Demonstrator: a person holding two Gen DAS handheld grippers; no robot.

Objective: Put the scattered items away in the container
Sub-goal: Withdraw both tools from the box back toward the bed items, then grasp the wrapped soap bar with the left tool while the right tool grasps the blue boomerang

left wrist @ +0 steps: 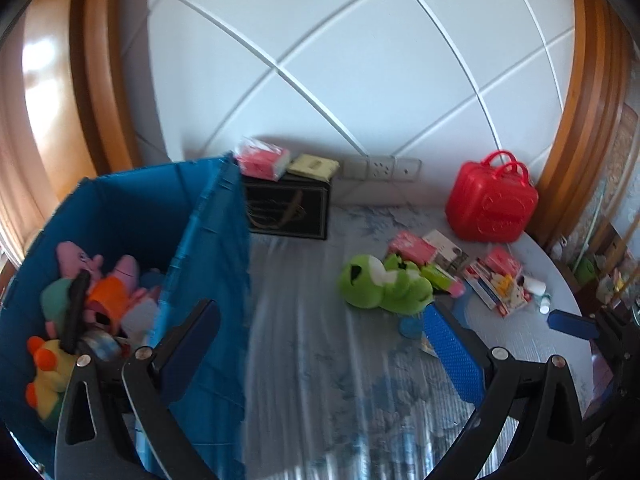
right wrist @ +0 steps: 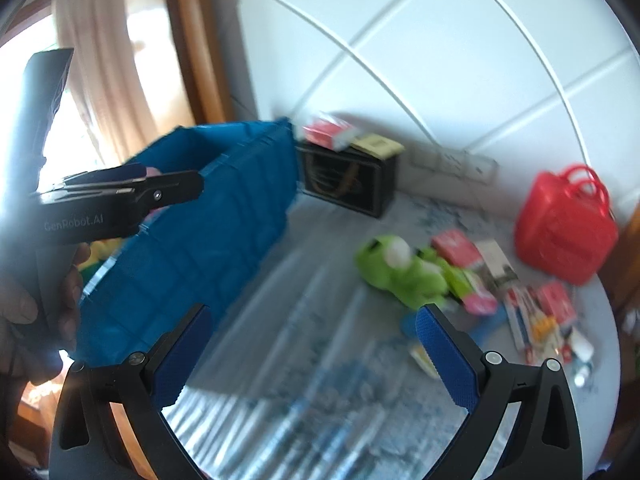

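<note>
The left gripper (left wrist: 320, 344) and right gripper (right wrist: 312, 344) both gaped wide, empty. Only the left wrist view looked into the blue bin (left wrist: 132, 200) at nine o'clock, showing plush toys (left wrist: 108, 292) inside. Farther off at one o'clock lay the green frog (left wrist: 380, 284), and only the right wrist view caught a hand (right wrist: 36, 304) gripping the other tool.

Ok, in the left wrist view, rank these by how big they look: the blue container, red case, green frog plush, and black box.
1. blue container, by far the largest, though it is also nearest the camera.
2. red case.
3. green frog plush and black box look about alike; the container hides part of the box, so I won't rank them.
</note>
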